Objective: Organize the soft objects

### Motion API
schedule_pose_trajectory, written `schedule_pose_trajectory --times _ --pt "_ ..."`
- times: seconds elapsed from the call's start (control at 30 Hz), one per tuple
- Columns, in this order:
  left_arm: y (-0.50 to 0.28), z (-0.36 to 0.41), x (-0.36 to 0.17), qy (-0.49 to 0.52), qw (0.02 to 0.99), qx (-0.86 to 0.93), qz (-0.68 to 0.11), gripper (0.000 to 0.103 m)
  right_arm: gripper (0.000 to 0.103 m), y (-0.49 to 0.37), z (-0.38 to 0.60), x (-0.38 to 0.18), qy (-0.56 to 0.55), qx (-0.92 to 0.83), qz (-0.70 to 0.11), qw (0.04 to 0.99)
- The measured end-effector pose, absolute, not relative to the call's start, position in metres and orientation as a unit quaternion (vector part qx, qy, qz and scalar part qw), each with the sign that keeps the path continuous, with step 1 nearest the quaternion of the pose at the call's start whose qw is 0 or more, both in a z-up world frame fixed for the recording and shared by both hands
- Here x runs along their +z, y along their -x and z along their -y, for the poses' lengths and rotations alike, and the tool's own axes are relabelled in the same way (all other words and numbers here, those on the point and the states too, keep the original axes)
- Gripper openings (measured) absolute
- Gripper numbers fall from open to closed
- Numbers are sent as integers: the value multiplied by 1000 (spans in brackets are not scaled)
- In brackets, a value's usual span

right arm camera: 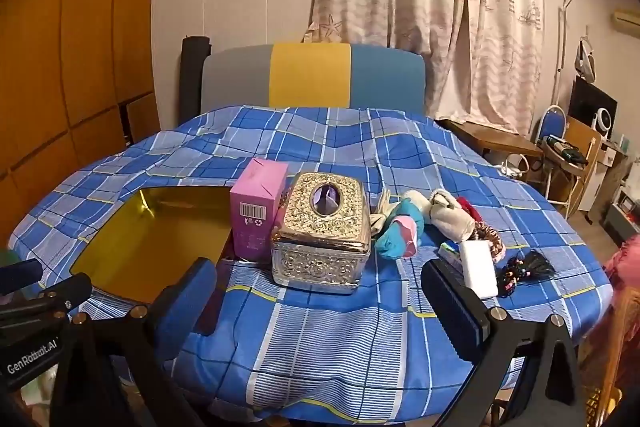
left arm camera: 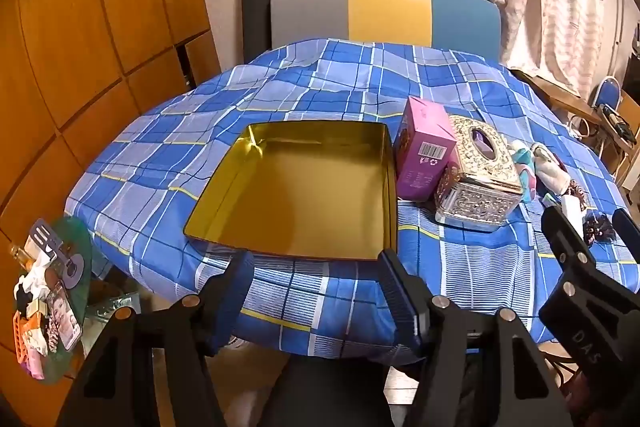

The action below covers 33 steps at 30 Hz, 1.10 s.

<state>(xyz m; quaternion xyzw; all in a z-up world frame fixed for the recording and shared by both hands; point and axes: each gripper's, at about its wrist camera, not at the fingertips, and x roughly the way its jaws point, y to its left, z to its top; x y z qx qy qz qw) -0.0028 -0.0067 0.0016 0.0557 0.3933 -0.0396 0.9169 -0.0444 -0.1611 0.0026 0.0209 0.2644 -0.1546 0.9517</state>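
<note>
While both claws hover at the near edge of the worktop (right arm camera: 320, 339) under a blue plaid cloth, neither holds anything: left claw (left arm camera: 320, 291) wide open, right claw (right arm camera: 320, 299) spread fully. Soft objects sit in a loose pile right of an ornate silver tissue box (right arm camera: 320, 235): teal-and-pink rolled socks (right arm camera: 400, 231), a cream plush toy (right arm camera: 448, 215), a white sponge block (right arm camera: 478, 267), dark beaded hair ties (right arm camera: 524, 267). An open gold rectangular tin (left arm camera: 296, 195) lies left, empty, beside a pink cardboard carton (left arm camera: 424, 151).
</note>
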Motion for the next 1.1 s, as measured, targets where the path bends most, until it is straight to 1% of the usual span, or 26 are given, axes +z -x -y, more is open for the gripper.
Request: schedule_pose_trajectory --times 0.73,1.1 --pt "18 23 16 -66 928 -71 -359 65 103 63 172 11 -35 -179 -254 950" --pt "20 27 15 -66 927 -77 -360 65 103 67 176 9 -42 -183 -256 948"
